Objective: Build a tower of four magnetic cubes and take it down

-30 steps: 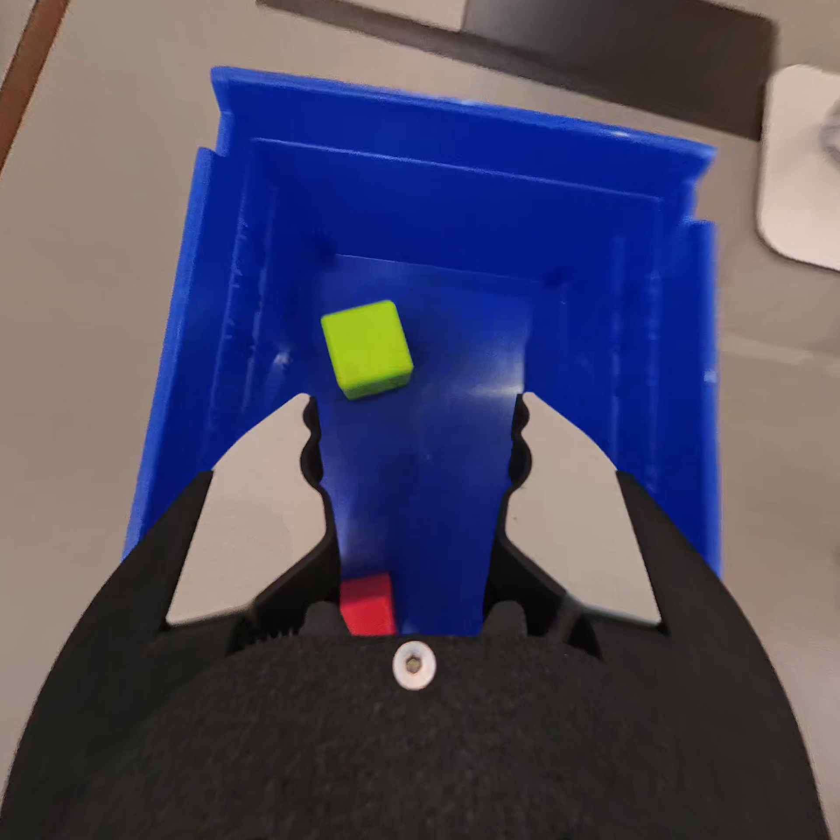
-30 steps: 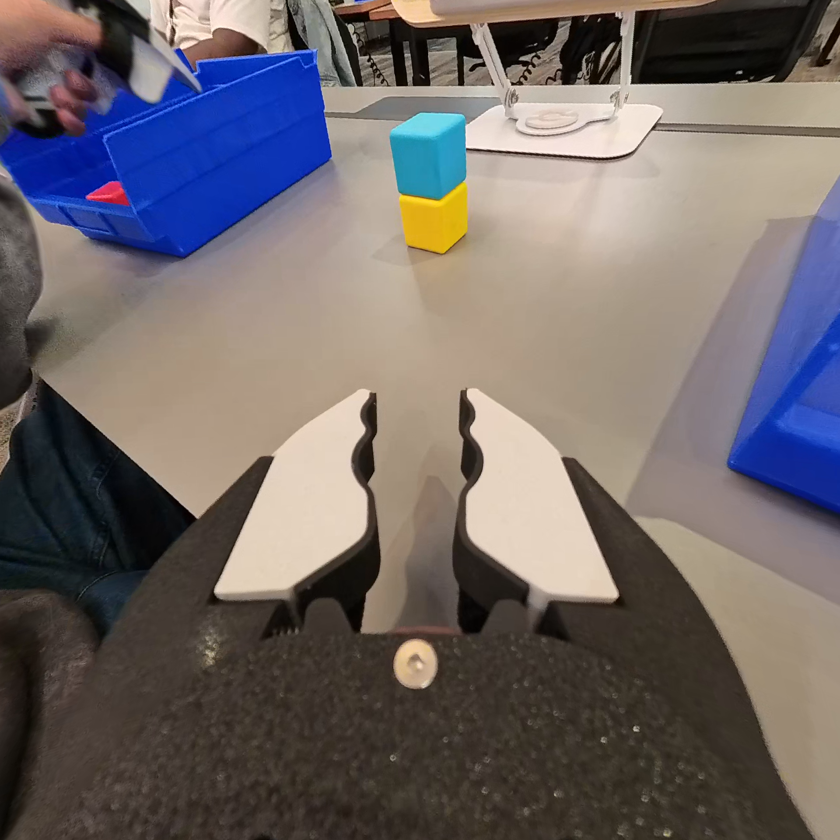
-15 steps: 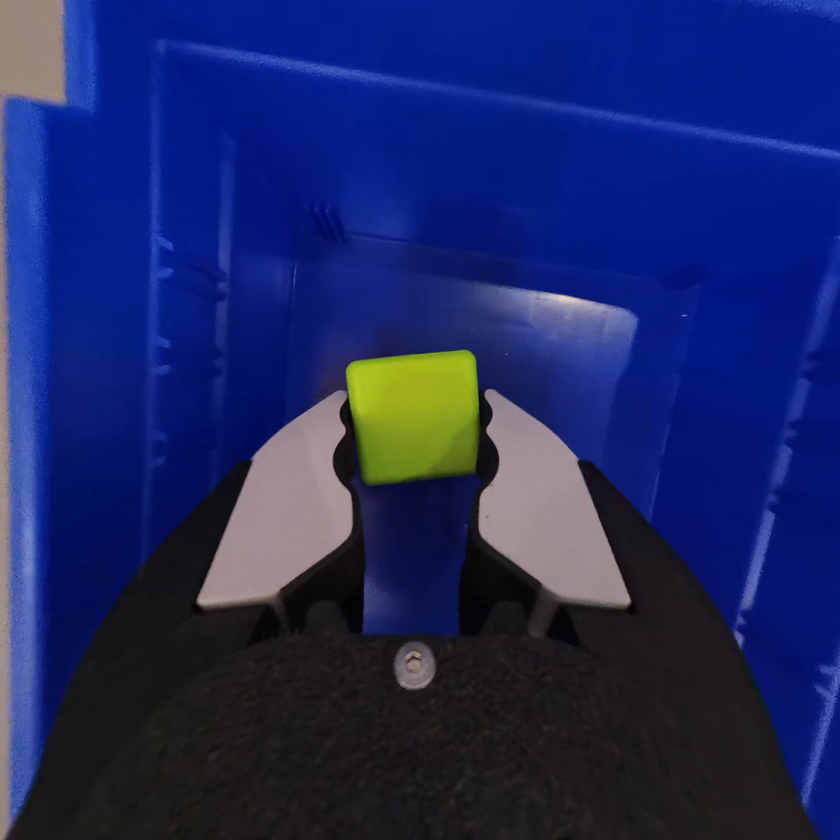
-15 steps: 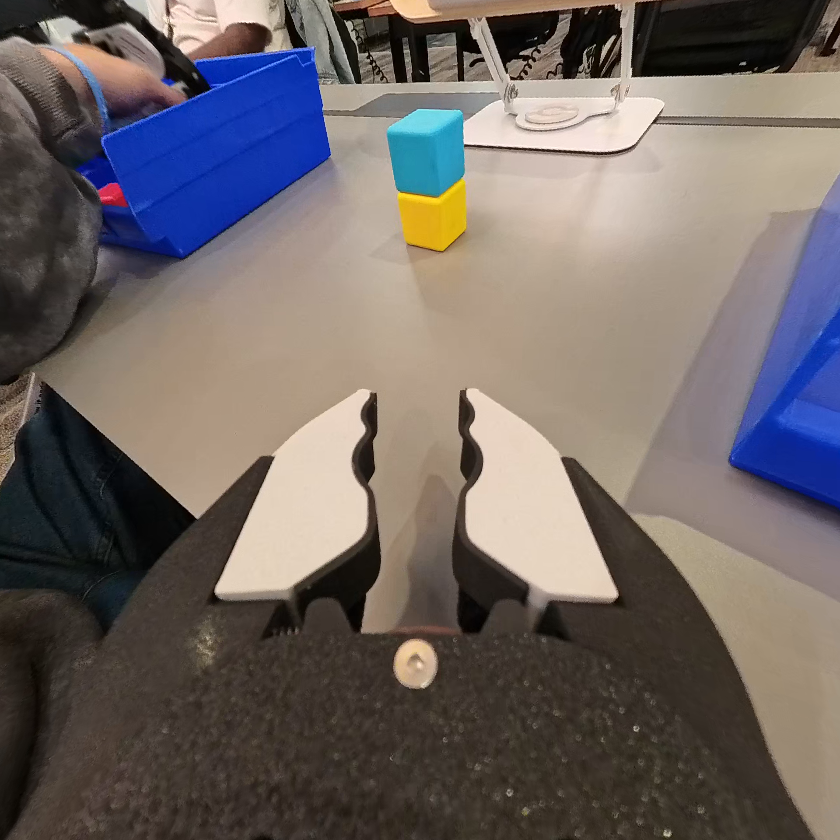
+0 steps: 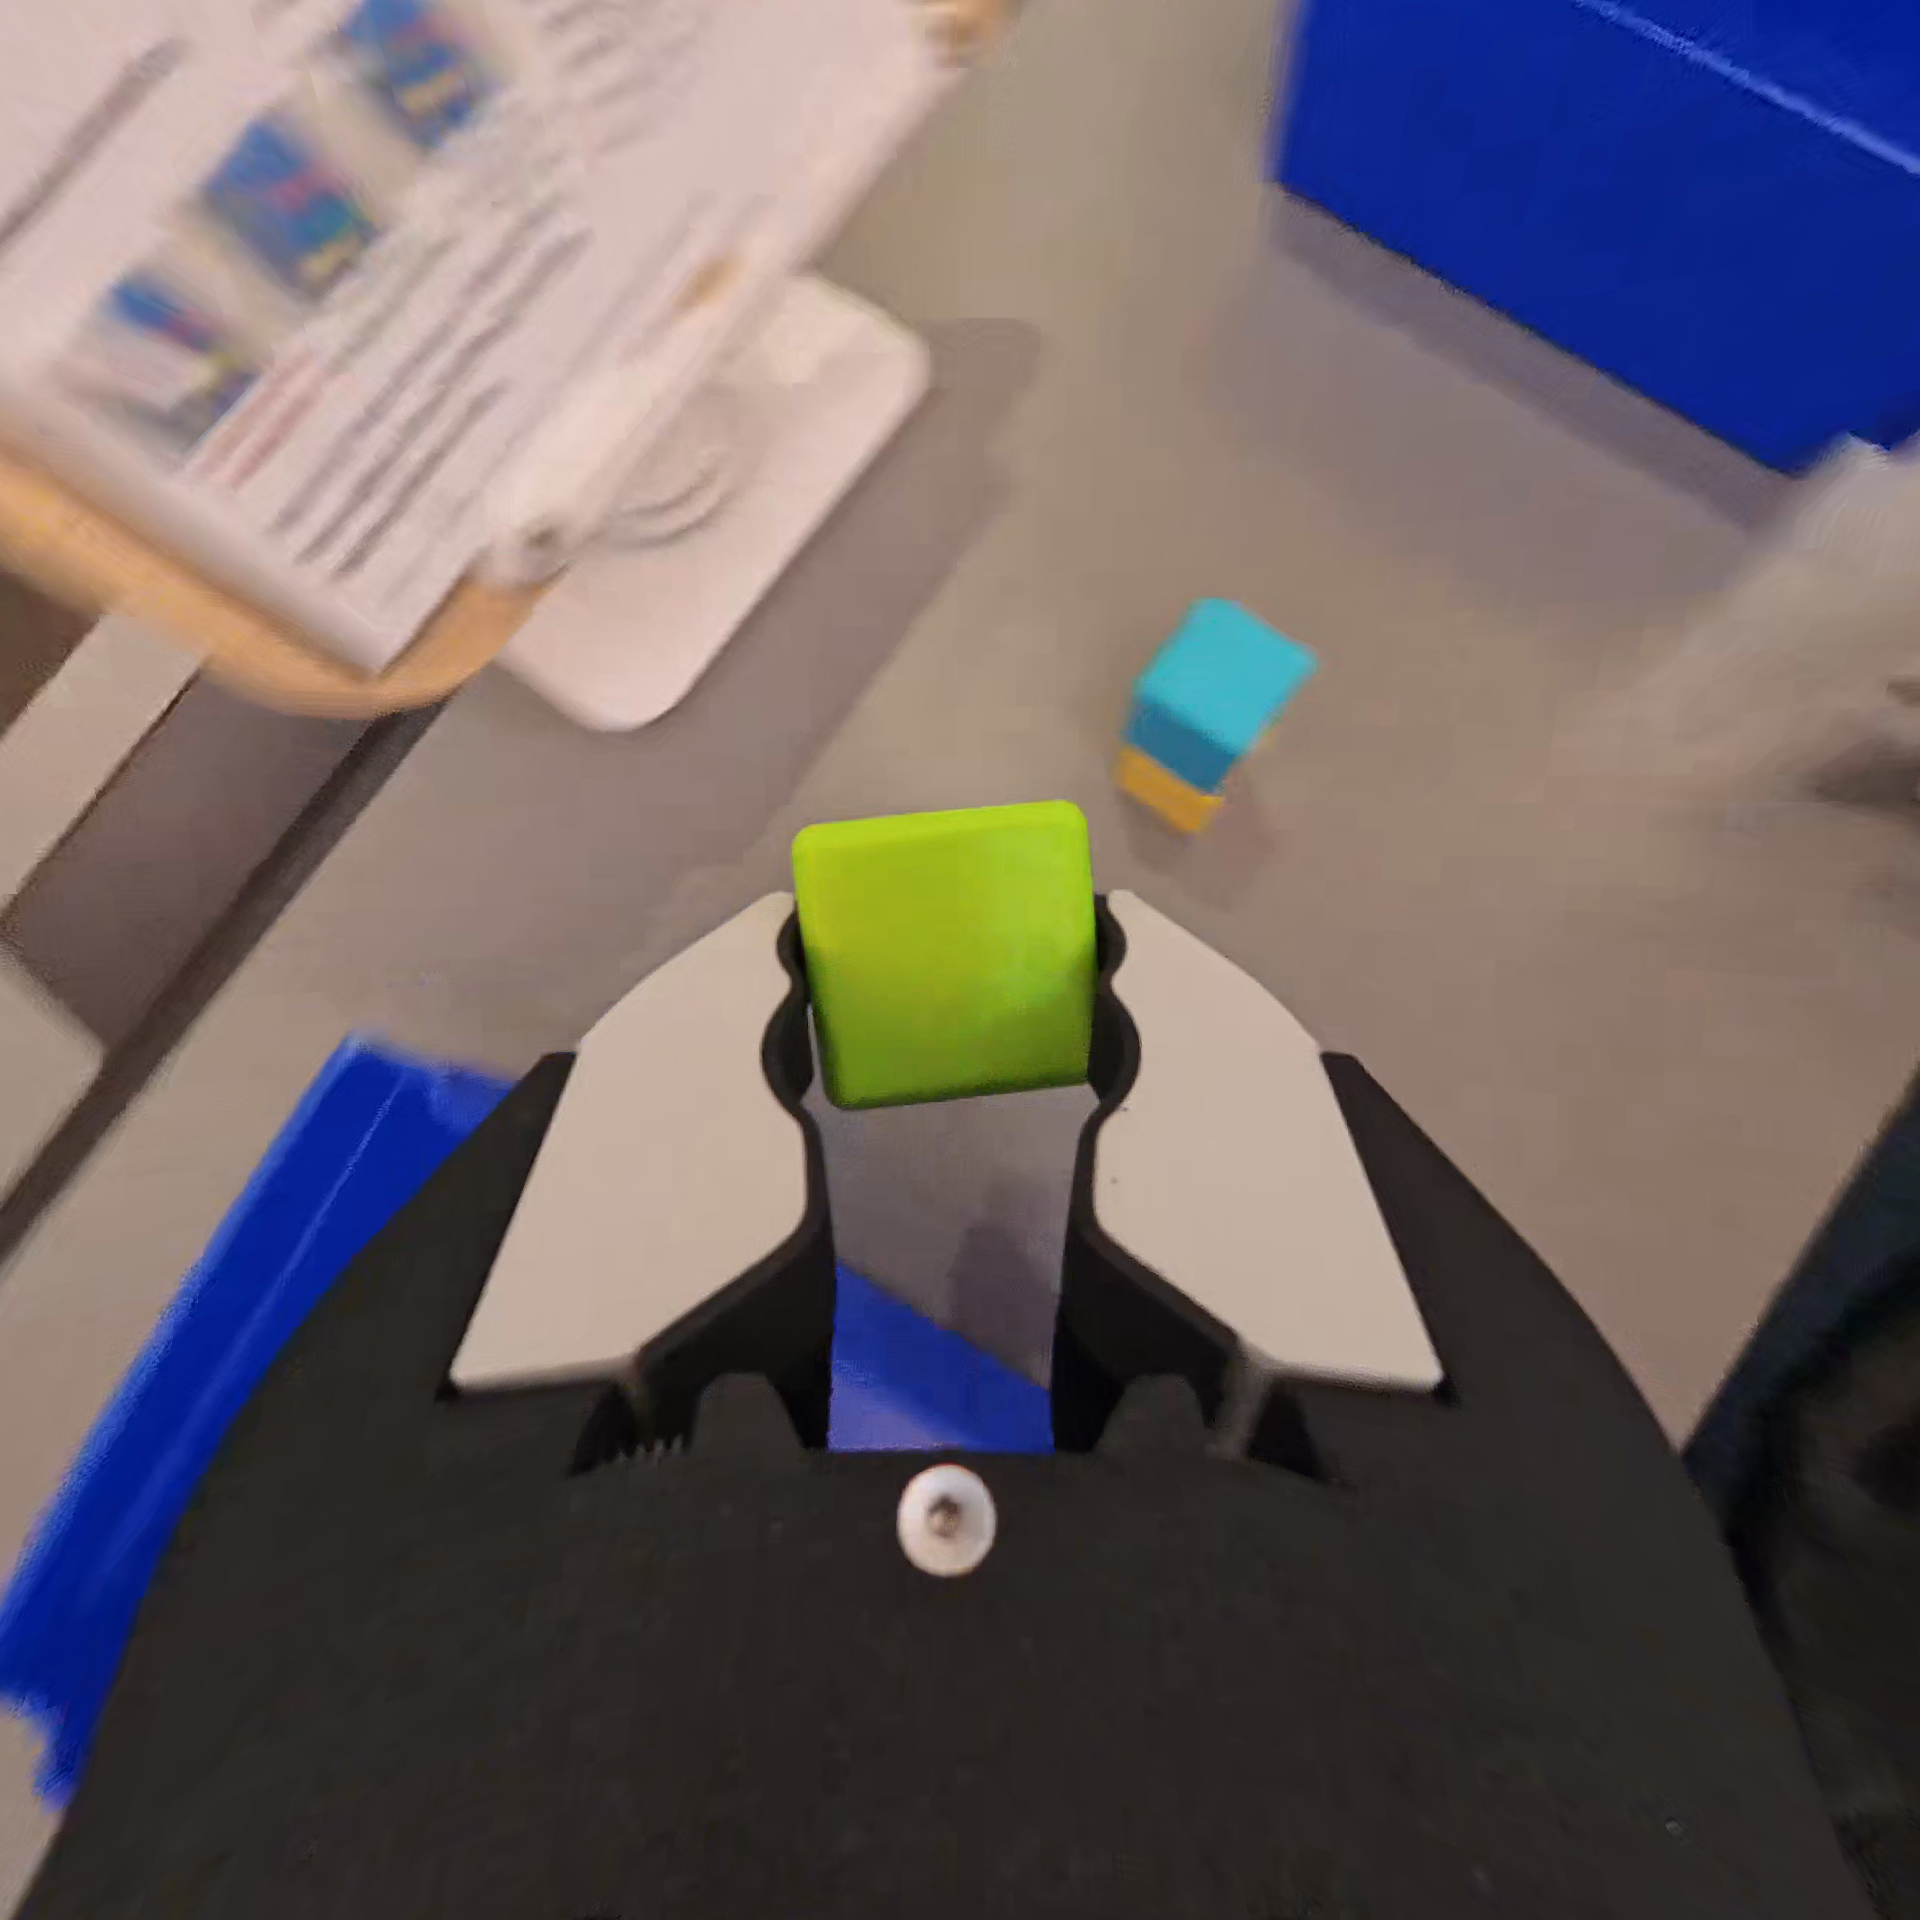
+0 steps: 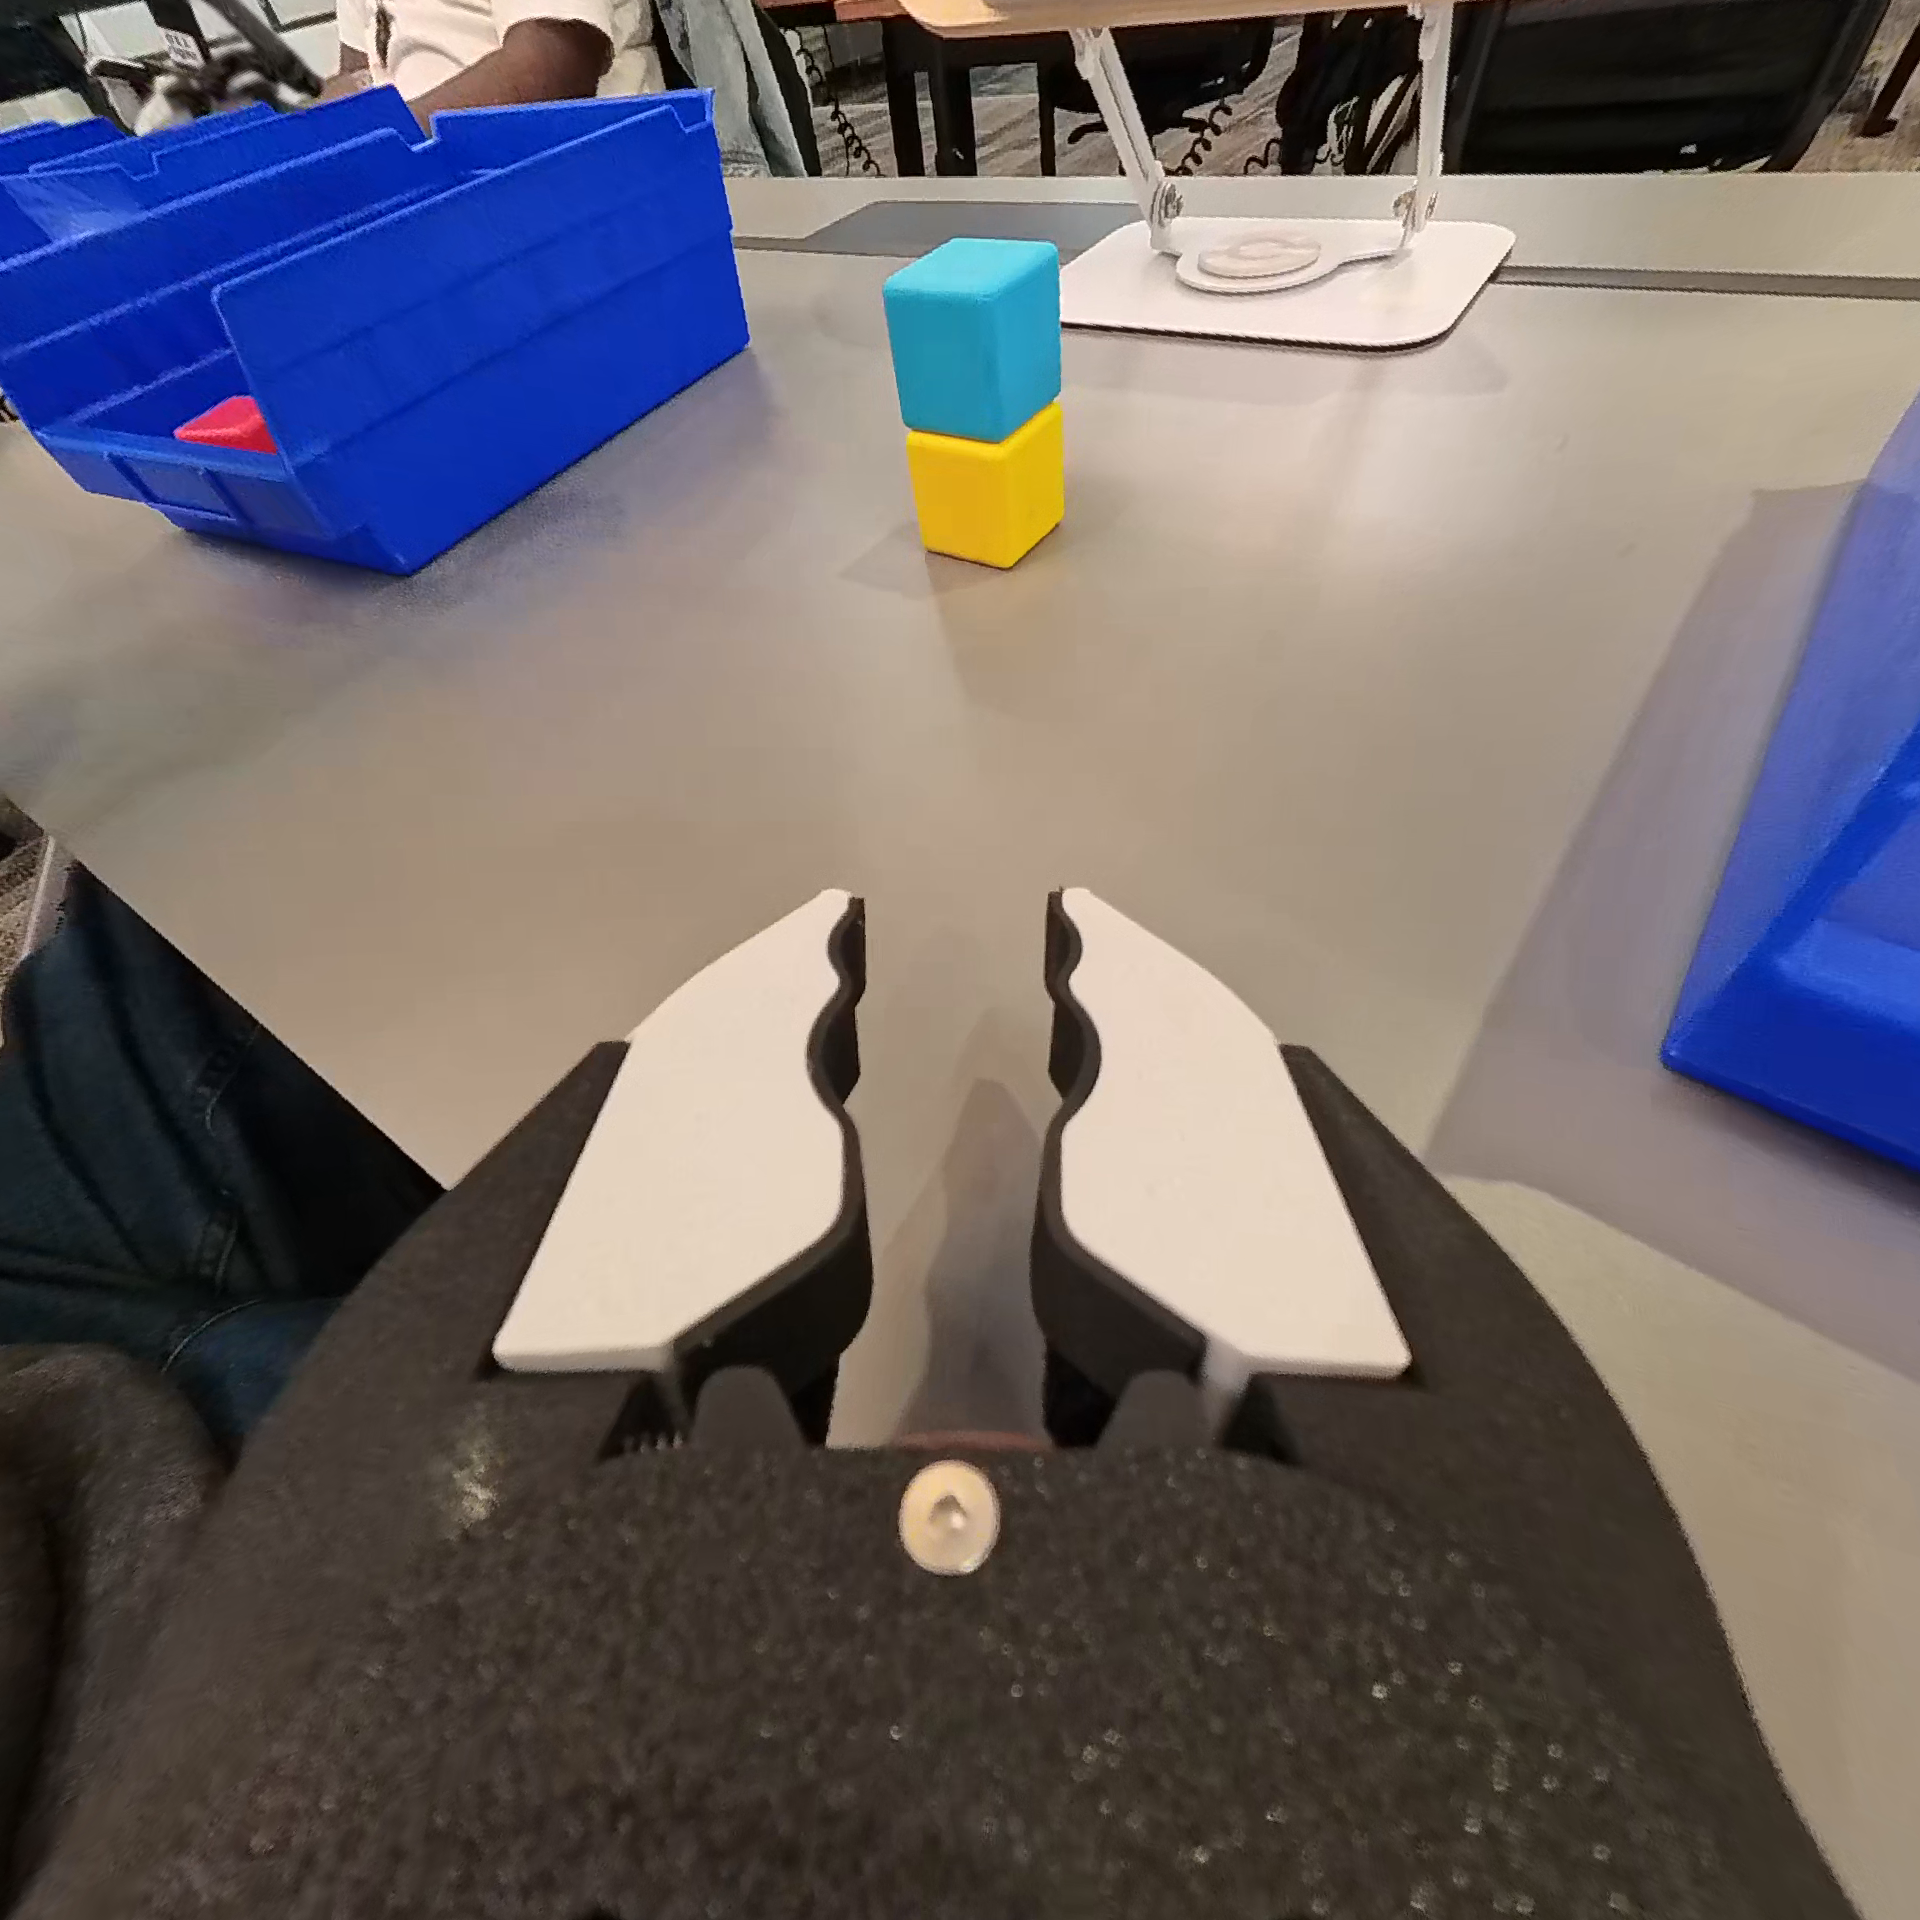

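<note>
The left gripper [image 5: 945,951] is closed on a lime-green plastic cube [image 5: 943,951]. Its two white fingers press the cube from both sides near their tips, and the cube is lifted in the air above the grey table [image 5: 1351,987]. Below the gripper, at the lower left, the edge of a blue plastic bin [image 5: 260,1299] is visible. This view is blurred, so small details are not clear.

Farther on the table stands a short tower of two cubes: a turquoise cube [image 5: 1216,691] sits directly on a yellow cube [image 5: 1169,795]. In the right wrist view the same turquoise cube [image 6: 975,332] rests on the yellow cube [image 6: 987,483], turned a little against it, so the edges do not match exactly.

The right gripper [image 6: 956,914] holds nothing. Its fingers are apart with a moderate gap, and it hovers low over the near part of the table [image 6: 623,748], well apart from the tower.

To the left of the tower is the blue bin [image 6: 468,343], and inside it, near the front wall, lies a red cube [image 6: 227,424]. A second blue bin [image 6: 1818,935] is at the right edge. Behind the tower a white flat stand base [image 6: 1288,275] lies on the table.
</note>
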Motion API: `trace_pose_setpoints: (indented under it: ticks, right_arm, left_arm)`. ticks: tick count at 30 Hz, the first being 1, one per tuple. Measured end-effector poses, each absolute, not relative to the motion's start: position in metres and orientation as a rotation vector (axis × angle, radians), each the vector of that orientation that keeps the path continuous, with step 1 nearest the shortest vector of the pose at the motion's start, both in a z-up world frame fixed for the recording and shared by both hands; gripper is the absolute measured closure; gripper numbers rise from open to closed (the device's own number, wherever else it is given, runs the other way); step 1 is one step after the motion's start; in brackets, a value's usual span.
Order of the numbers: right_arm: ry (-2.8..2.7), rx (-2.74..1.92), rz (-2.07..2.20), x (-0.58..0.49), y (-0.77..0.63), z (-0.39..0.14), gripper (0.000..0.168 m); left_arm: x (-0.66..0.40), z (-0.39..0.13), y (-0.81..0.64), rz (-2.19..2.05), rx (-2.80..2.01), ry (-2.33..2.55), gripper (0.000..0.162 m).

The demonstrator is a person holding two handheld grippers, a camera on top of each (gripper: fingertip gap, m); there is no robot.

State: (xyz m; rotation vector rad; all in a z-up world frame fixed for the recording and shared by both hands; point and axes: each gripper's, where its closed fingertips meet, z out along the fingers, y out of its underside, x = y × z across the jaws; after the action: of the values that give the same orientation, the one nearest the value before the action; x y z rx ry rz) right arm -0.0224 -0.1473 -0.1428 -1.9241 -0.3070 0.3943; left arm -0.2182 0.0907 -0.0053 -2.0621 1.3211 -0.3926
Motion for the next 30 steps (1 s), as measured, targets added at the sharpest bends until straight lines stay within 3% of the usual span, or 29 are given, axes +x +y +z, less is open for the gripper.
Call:
trace_pose_setpoints:
  ticks: [12,26,30]
  right_arm:
    - [-0.308,-1.919,0.395,-0.023,-0.148,-0.142,0.136]
    - [-0.312,-1.921,0.405,-0.024,-0.148,-0.142,0.136]
    - [-0.309,-1.922,0.408,-0.024,-0.148,-0.142,0.136]
  left_arm:
    - [-0.107,-0.076,0.06,-0.32,-1.909,2.128,0.112]
    - [-0.091,-0.101,0.054,-0.359,-1.828,2.279,0.112]
    - [-0.101,-0.094,0.062,-0.26,-1.875,2.194,0.089]
